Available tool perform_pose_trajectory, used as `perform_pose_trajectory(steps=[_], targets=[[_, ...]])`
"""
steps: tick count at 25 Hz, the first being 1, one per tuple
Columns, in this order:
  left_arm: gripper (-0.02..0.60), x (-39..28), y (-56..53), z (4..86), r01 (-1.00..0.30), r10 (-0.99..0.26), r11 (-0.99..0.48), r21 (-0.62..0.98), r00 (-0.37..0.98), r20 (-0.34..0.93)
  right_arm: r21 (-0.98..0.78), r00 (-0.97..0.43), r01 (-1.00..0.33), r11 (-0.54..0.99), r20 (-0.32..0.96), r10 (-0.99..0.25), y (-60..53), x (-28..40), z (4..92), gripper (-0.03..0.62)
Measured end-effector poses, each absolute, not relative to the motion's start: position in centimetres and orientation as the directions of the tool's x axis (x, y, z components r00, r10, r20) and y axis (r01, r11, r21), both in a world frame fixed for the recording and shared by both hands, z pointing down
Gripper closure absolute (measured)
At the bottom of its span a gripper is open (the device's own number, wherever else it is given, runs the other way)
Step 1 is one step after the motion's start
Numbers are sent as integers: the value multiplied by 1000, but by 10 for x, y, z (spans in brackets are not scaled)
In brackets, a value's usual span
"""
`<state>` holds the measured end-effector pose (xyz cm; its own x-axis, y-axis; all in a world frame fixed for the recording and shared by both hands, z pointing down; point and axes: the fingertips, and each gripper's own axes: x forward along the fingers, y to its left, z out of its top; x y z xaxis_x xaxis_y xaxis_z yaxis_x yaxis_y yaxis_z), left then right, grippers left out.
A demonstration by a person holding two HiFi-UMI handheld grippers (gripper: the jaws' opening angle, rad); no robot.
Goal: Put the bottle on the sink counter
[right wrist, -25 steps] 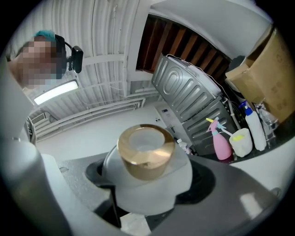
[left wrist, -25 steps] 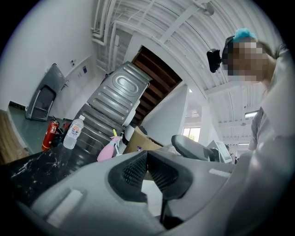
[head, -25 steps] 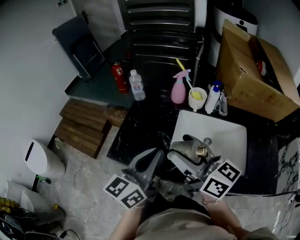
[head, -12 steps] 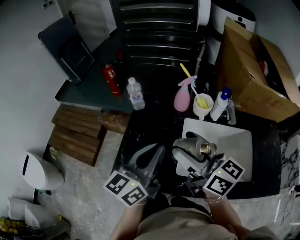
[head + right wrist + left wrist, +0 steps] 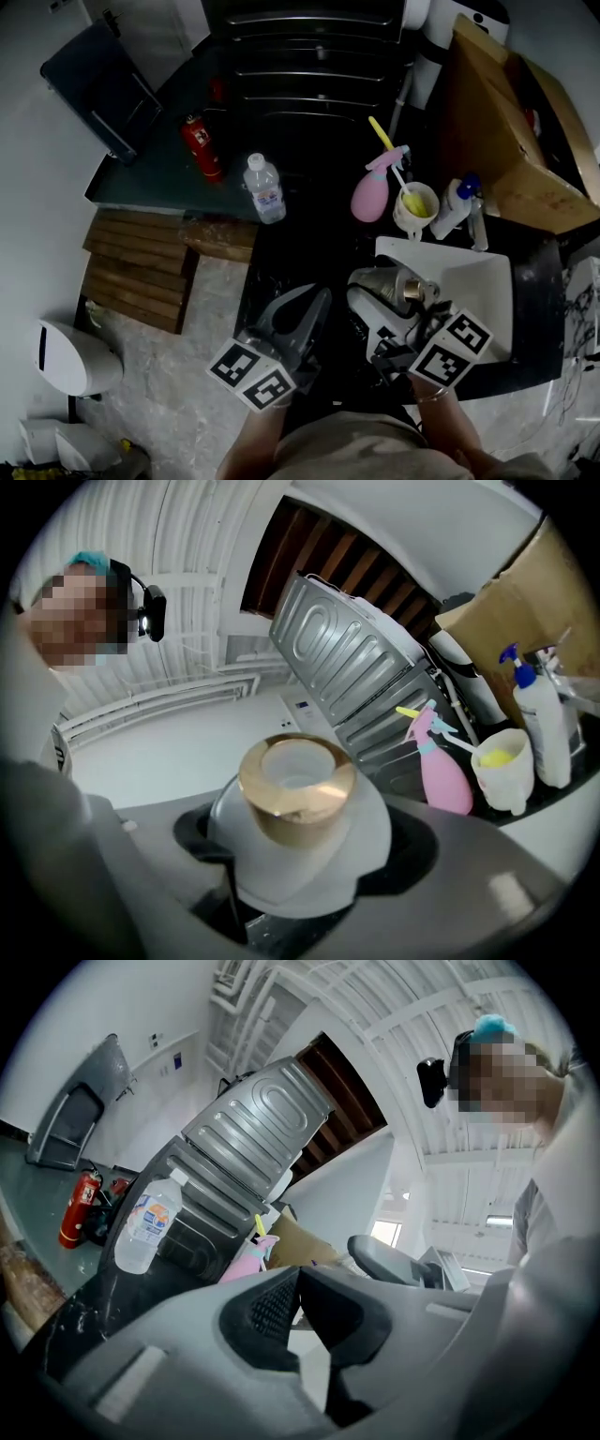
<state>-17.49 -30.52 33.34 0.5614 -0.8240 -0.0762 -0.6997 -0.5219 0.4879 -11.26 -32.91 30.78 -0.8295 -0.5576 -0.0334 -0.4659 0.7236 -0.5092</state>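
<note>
A frosted bottle with a gold collar lies tilted in my right gripper, whose jaws are shut on its body. It hangs over the near left corner of the white sink. In the right gripper view the bottle fills the space between the jaws of the right gripper, neck pointing up. My left gripper hovers to its left above the black counter. The left gripper is shut with its tips touching and nothing between them.
A clear water bottle stands at the counter's far left. Behind the sink are a pink spray bottle, a white cup and a white spray bottle. A cardboard box sits far right, a fire extinguisher and wooden boards lie left.
The head view has shifted, so counter and sink sit lower in the picture. Both grippers keep about the same places, the right one still shut on the bottle.
</note>
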Motion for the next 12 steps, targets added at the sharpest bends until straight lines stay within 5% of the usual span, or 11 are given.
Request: perform_pose_trajectory(steps=[12], targets=[[575,-201,-349,379,-672,-803,-498,549,596,1,-507,-782,-571,645,99,-615,-385,-133,356,253]])
